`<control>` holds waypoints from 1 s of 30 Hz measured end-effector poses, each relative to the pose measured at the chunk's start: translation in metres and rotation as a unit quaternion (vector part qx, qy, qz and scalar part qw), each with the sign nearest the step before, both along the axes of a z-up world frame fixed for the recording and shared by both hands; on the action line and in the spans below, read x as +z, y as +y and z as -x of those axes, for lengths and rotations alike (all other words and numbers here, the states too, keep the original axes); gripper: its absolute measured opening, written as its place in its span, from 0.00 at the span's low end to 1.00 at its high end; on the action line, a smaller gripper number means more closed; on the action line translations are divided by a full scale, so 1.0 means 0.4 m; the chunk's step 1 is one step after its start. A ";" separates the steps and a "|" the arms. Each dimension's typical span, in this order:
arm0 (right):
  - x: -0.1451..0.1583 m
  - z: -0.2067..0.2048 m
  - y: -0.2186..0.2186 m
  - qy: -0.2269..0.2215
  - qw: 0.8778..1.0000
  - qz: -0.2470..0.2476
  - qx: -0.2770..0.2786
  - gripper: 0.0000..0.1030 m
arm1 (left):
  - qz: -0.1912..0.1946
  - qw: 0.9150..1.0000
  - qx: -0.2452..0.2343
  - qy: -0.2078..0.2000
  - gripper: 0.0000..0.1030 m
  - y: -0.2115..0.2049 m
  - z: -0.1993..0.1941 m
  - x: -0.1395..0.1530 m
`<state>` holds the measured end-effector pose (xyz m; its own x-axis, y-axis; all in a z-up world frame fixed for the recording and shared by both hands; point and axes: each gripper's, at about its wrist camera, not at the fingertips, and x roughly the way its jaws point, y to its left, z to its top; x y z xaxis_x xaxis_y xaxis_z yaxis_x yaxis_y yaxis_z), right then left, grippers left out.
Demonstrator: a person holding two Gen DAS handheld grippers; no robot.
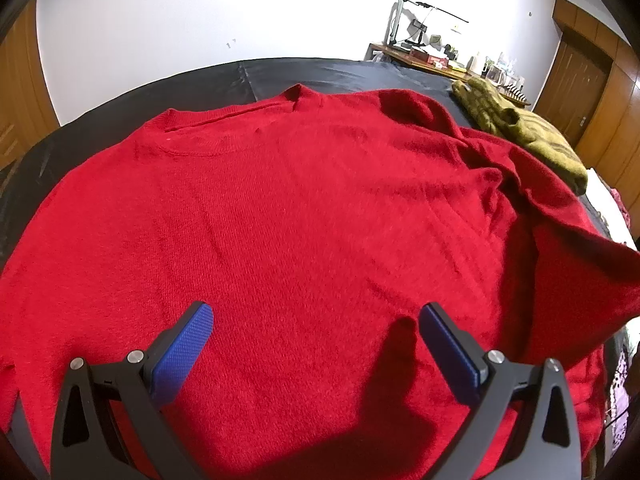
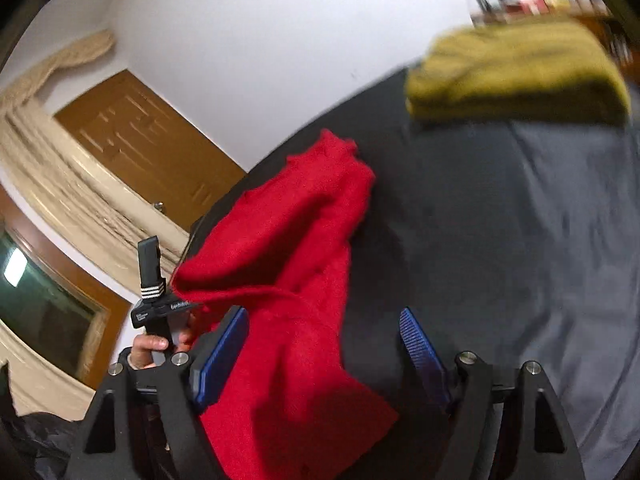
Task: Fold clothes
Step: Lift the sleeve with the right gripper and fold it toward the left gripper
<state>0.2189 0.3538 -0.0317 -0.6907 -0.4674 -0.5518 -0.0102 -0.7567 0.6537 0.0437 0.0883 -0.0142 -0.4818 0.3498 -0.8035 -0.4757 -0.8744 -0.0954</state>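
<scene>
Counting one red sweater [image 1: 280,220] and one olive garment [image 1: 532,136] at two o'clock, we hold left gripper [image 1: 316,316] and right gripper [image 2: 324,320] tilted downward, jaws apart, gripping nothing.

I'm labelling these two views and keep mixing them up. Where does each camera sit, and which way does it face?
Left wrist: on the left tongs, open, looking down over the spread red sweater toward the white wall.
Right wrist: on the right tongs, open, facing the sweater's sleeve on the dark sheet; a hand shows.
Shared: red sweater, folded green garment, sheet.
</scene>
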 end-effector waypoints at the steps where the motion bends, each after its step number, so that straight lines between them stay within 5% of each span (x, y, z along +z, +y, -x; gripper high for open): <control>1: -0.018 0.001 -0.008 -0.003 1.000 0.016 0.015 0.78 | 0.001 1.000 -0.001 -0.003 1.00 0.001 -0.001 0.001; 7: 0.011 -0.008 -0.089 0.051 0.987 0.088 0.124 0.78 | -0.078 0.994 -0.026 -0.074 1.00 -0.024 -0.016 0.023; 14: 0.069 0.012 -0.262 0.099 0.955 0.103 0.260 0.78 | -0.095 0.989 -0.062 -0.099 1.00 -0.027 -0.083 0.024; 17: 0.088 0.016 -0.281 0.104 0.967 0.028 0.232 0.78 | -0.094 0.988 -0.078 -0.098 1.00 -0.026 -0.120 0.023; 21: 0.073 0.050 -0.191 0.066 0.989 -0.059 0.120 0.78 | -0.095 0.986 -0.091 -0.098 1.00 -0.012 -0.138 0.024; 25: -0.011 0.071 -0.084 0.001 0.998 -0.010 0.068 0.78 | -0.093 0.987 -0.092 -0.094 1.00 0.001 -0.145 0.023; 30: -0.014 0.041 -0.115 0.018 0.987 0.076 0.139 0.78 | -0.092 0.987 -0.091 -0.094 1.00 0.007 -0.146 0.023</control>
<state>0.2025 0.3079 -0.0373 -0.5417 -0.7171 -0.4386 0.2096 -0.6205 0.7557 0.1019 0.0911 -0.0050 -0.2459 0.5649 -0.7877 -0.5822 -0.7358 -0.3460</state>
